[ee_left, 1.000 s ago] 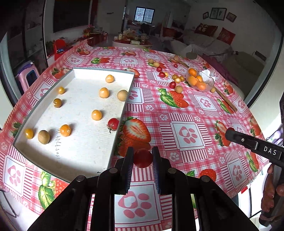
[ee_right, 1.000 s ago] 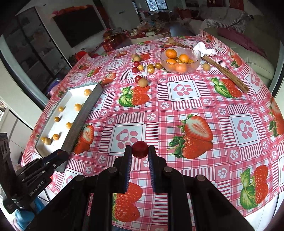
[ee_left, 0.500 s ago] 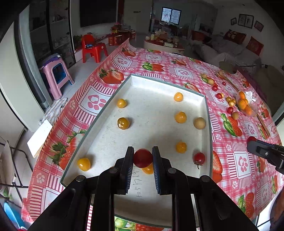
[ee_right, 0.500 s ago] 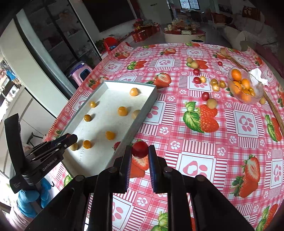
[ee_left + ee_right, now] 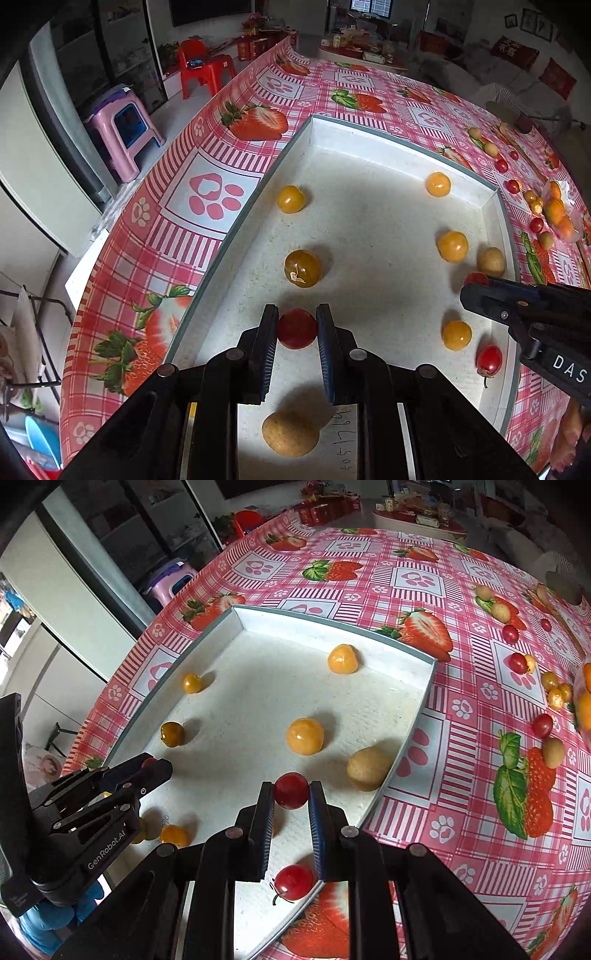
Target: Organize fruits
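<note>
Holding 2 red cherry tomatoes, 1 per gripper, I list the scene as follows.

Item 1: left gripper (image 5: 297, 325), fingers closed on a red tomato (image 5: 297, 328), poised over the white tray (image 5: 399, 146), near its left wall. I cannot tell whether the fruit touches the tray floor.

Item 2: right gripper (image 5: 291, 794), fingers clamped on a second red tomato (image 5: 291, 790), over the tray close to its right wall. In the left wrist view this gripper enters from 3 o'clock.

Item 3: tray contents, left wrist view. Dark amber fruit (image 5: 303, 268) at 12 o'clock from my left tomato. Yellow fruit (image 5: 291, 199) further along at 12 o'clock. Orange fruit (image 5: 438, 184) at 1 o'clock near the far wall. Orange fruit (image 5: 452, 246) at 2 o'clock, with a tan fruit (image 5: 490, 262) just beside it against the right wall. Orange fruit (image 5: 457, 335) at 3 o'clock. Stemmed red tomato (image 5: 489, 360) beyond it, by the right wall. Tan fruit (image 5: 290, 432) at 6 o'clock, below the left fingers.

Item 4: pink strawberry-print tablecloth (image 5: 461, 686) under the tray. Loose red, yellow and tan fruits (image 5: 542, 725) lie scattered on it at 2 o'clock in the right wrist view, well apart from the tray.
</note>
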A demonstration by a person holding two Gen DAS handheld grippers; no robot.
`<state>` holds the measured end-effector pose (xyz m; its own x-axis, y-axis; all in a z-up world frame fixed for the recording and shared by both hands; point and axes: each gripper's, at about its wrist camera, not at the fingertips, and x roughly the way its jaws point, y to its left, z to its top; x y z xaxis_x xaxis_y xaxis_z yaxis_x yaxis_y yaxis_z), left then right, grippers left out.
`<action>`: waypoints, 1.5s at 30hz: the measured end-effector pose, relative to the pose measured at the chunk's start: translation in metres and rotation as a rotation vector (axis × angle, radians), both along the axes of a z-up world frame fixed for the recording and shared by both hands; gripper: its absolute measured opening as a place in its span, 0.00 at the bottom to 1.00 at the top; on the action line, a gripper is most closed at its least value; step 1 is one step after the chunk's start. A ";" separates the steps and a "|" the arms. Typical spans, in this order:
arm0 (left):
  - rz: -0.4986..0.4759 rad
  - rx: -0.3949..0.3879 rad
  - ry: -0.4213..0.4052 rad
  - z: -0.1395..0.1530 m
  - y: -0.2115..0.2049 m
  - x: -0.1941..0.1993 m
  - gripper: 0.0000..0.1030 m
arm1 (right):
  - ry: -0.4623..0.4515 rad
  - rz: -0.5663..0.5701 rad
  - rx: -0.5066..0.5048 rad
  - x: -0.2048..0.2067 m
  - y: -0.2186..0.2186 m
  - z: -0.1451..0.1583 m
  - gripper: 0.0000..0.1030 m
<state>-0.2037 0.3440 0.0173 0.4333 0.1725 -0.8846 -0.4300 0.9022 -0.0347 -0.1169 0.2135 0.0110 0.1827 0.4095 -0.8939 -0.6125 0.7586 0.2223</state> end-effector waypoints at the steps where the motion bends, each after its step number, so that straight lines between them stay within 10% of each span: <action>1: -0.001 0.003 0.001 -0.001 0.000 0.000 0.22 | 0.002 0.003 -0.008 0.001 0.002 -0.003 0.20; 10: -0.015 0.033 0.021 0.000 -0.003 0.006 0.24 | -0.072 0.064 -0.086 -0.006 0.020 -0.009 0.21; 13: -0.003 0.040 -0.001 0.003 -0.003 0.004 0.82 | -0.054 0.067 -0.074 -0.006 0.018 -0.005 0.22; 23: -0.007 0.075 -0.092 0.032 -0.016 -0.018 0.83 | -0.097 0.041 0.013 -0.025 -0.018 0.040 0.79; 27: 0.009 0.075 -0.110 0.042 -0.024 -0.035 0.83 | -0.093 0.036 0.006 -0.036 -0.033 0.047 0.80; 29: 0.008 0.080 -0.127 0.046 -0.030 -0.045 1.00 | -0.096 0.024 -0.008 -0.042 -0.042 0.049 0.84; 34: -0.005 0.087 -0.156 0.050 -0.046 -0.068 1.00 | -0.094 -0.003 -0.030 -0.056 -0.057 0.050 1.00; 45: 0.035 0.120 -0.131 0.050 -0.056 -0.098 1.00 | -0.167 -0.035 -0.083 -0.089 -0.062 0.057 1.00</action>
<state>-0.3022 0.2882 0.0676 0.5354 0.2902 -0.7932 -0.4600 0.8878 0.0144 -0.2063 0.1515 0.0679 0.3445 0.3263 -0.8803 -0.6085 0.7916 0.0553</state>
